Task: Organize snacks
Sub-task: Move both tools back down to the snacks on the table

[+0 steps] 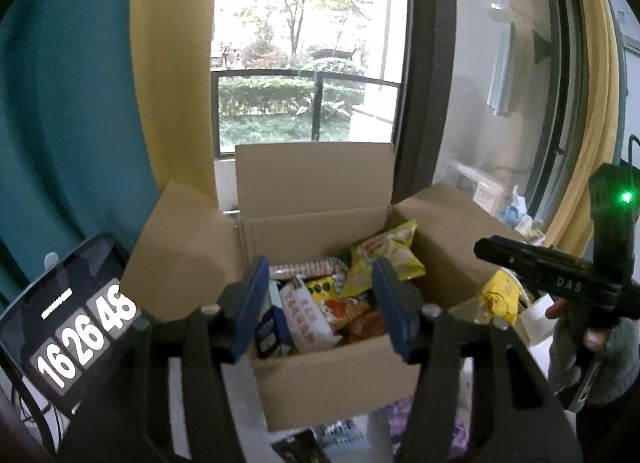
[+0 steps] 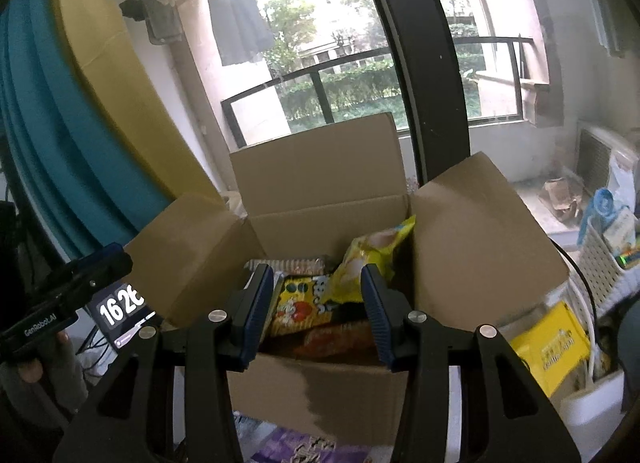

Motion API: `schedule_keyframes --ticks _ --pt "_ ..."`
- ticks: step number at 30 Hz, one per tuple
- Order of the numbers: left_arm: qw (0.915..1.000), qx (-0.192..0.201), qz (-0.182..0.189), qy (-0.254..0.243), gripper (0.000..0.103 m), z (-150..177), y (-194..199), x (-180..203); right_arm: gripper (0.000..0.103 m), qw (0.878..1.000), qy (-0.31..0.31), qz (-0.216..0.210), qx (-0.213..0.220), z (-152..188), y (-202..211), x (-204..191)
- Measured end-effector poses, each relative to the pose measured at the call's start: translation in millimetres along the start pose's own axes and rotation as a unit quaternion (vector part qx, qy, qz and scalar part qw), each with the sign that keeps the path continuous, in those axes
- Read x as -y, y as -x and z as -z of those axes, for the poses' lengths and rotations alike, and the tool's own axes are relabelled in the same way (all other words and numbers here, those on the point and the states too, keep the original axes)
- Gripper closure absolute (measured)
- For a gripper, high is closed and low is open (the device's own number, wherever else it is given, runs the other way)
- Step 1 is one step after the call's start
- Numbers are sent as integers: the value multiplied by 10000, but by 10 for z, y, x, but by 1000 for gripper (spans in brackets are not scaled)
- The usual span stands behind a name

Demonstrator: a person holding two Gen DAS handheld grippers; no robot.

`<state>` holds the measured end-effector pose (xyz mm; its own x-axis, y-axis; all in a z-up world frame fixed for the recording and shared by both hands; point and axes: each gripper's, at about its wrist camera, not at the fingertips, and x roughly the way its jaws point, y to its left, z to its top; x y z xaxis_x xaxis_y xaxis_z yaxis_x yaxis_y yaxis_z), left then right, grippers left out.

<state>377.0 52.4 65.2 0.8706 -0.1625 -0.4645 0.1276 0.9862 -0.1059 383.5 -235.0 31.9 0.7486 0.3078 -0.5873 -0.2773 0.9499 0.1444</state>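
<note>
An open cardboard box (image 1: 332, 383) (image 2: 320, 391) stands in front of me, flaps up, filled with snacks. A yellow chips bag (image 1: 384, 263) (image 2: 368, 259) leans in its far right corner. Beside it lie a biscuit pack (image 1: 304, 267) (image 2: 288, 265), a white packet (image 1: 308, 315), a yellow cartoon bag (image 2: 300, 307) and an orange packet (image 1: 364, 323) (image 2: 340, 337). My left gripper (image 1: 320, 303) (image 2: 104, 263) hovers open at the box's near edge, nothing between its blue pads. My right gripper (image 2: 316, 303) (image 1: 492, 249) is open and empty too, over the near wall.
A phone showing a clock (image 1: 76, 327) (image 2: 120, 303) stands left of the box. At the right, a white bin holds a yellow pack (image 2: 552, 347) (image 1: 500, 299), with a white basket (image 2: 608, 263) behind. Purple packets (image 2: 288, 447) lie below the box. A window is behind.
</note>
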Motion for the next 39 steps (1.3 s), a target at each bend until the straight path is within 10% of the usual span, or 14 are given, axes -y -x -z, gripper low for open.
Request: schedule_keyframes --ticks 19,39 --pt "9989 -386 203 148 34 666 434 56 47 9995 -15 181 -257 673 580 -132" --pt "9824 -1785 315 449 33 1647 -171 -131 42 9833 -761 249 -1634 1521 14 87"
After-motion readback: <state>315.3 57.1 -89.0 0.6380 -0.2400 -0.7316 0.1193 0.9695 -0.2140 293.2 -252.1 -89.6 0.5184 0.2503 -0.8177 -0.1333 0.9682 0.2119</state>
